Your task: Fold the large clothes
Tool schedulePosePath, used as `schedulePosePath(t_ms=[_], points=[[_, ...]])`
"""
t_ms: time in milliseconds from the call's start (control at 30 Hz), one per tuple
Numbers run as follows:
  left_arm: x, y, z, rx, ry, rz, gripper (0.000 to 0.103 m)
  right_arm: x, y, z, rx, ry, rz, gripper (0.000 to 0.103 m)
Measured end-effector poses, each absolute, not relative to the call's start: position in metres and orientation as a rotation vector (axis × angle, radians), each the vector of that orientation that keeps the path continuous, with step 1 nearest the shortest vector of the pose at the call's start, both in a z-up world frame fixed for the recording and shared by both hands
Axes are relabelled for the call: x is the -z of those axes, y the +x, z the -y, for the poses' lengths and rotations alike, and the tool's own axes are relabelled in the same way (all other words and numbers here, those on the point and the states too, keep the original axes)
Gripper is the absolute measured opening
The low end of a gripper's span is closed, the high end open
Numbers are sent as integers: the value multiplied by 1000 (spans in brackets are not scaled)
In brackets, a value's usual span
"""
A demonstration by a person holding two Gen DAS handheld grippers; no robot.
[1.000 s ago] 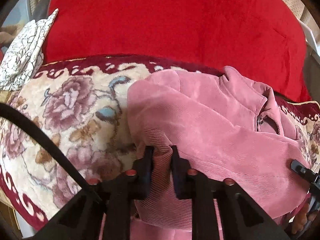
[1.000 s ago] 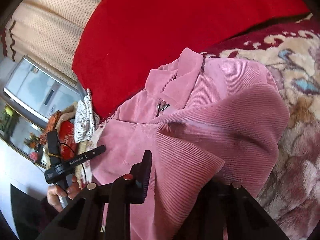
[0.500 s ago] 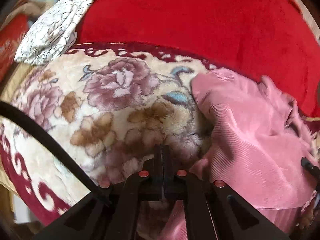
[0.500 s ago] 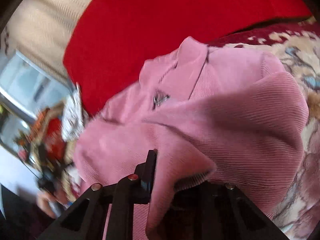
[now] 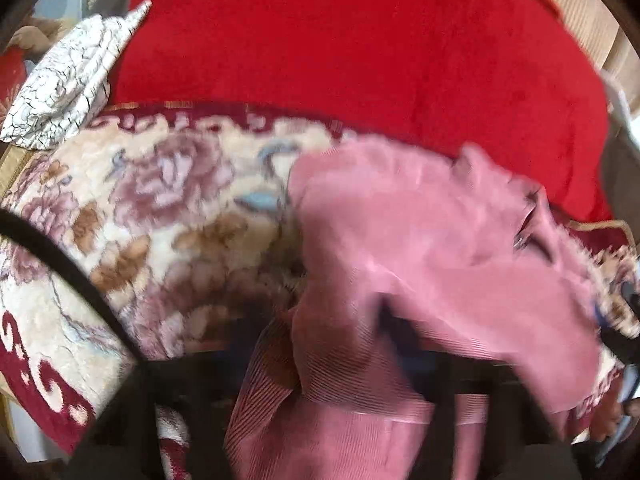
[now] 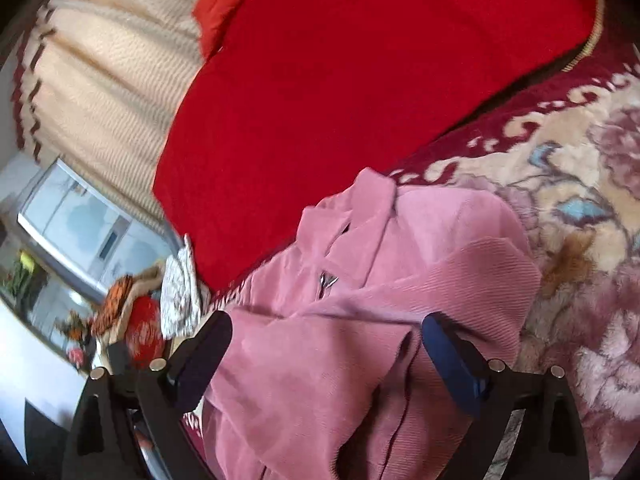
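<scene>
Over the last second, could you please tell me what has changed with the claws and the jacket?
The right claw has let go: it was shut on a fold of the jacket and now stands open over it. The left claw, gripping a fold a second ago and then shut beside the jacket, is now hidden under draped fabric; its state is unclear. The blanket and red cushion stayed put.

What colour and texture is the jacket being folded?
The jacket is dusty pink, fine-ribbed corduroy with a small metal zipper pull; clearest in the right wrist view.
</scene>
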State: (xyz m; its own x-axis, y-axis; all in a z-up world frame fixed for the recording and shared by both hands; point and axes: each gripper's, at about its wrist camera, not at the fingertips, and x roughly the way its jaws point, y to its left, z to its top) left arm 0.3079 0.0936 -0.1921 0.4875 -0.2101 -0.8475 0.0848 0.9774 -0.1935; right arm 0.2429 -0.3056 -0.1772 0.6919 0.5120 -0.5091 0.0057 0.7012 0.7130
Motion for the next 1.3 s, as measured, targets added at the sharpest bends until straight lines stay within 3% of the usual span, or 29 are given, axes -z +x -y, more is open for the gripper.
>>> schedulePosePath(t_ms=[33, 67, 133, 233, 300, 367, 433, 500, 533, 667, 833, 1300], points=[[194, 306, -94, 177, -136, -1039, 31, 179, 246, 300, -311, 718, -789, 75], [194, 302, -95, 176, -126, -1015, 29, 182, 249, 293, -306, 684, -816, 68], [191, 295, -91, 171, -69, -986, 21, 189, 254, 278, -312, 628, -867, 37], [185, 286, -85, 161, 22, -962, 19, 191, 261, 258, -256, 473, -907, 29], [190, 290, -86, 166, 48, -984, 26, 190, 263, 254, -216, 423, -903, 22], [184, 289, -85, 171, 63, -994, 35, 189, 262, 255, -217, 430, -902, 22], [172, 284, -84, 189, 58, -977, 60, 184, 258, 268, -215, 490, -883, 26], [153, 278, -82, 186, 47, -889, 75, 179, 256, 285, -198, 542, -839, 27], [144, 276, -80, 175, 49, -844, 77, 177, 253, 293, -190, 572, -817, 27], [140, 290, -51, 135, 169, -831, 78, 184, 260, 298, -134, 568, -856, 27], [206, 324, -33, 64, 296, -1080, 78, 193, 265, 296, -112, 542, -904, 26], [178, 233, -15, 134, 146, -900, 79, 161, 235, 291, -217, 494, -779, 27]])
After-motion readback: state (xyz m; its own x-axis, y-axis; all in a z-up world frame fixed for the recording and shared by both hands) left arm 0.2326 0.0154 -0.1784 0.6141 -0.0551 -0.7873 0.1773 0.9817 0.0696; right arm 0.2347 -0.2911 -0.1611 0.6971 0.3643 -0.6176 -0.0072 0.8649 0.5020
